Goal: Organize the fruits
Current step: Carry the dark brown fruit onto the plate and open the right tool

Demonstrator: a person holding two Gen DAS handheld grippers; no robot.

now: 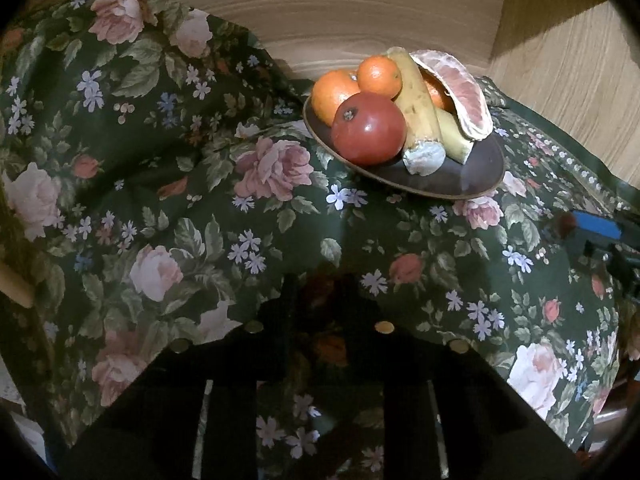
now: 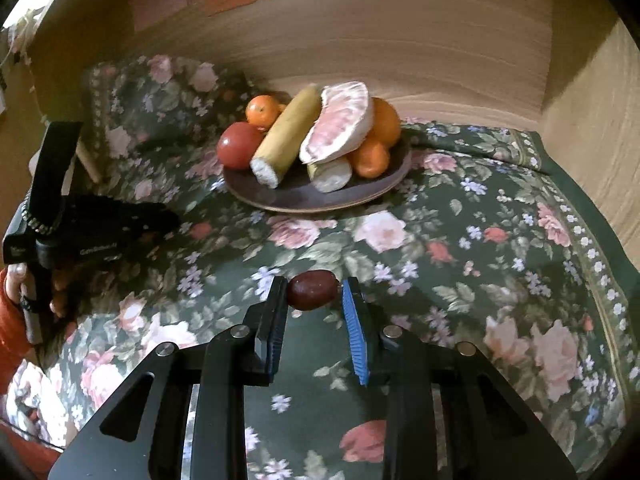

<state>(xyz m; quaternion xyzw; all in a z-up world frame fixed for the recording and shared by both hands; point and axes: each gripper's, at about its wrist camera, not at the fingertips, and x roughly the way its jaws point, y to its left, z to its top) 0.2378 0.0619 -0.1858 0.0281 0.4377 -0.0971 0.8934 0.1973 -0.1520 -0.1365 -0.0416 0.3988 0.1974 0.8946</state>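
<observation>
Between my right gripper's pads sits a small dark-red oval fruit (date or jujube, can't tell which), clamped end to end, blue pad on one side, black on the other. It's lifted just off the floral cloth, tips angled down.

Ahead of that gripper, near the wooden back wall, is the dark oval plate. On it: a red tomato-like fruit at the left, two cut banana pieces with pale ends facing me, a peeled pomelo wedge leaning over them, and three oranges behind and to the right. All touching in one heap.

Left gripper is off to the left of my right one, black, held in a hand with an orange sleeve. In its own camera its fingers are in deep shadow and hard to make out; jaws read as clenched, and I can't see anything between them.

From the left camera the plate is ahead and to the right, tomato-like fruit nearest. The right gripper's blue pad with the dark fruit shows at the far right edge, well apart from the plate.
</observation>
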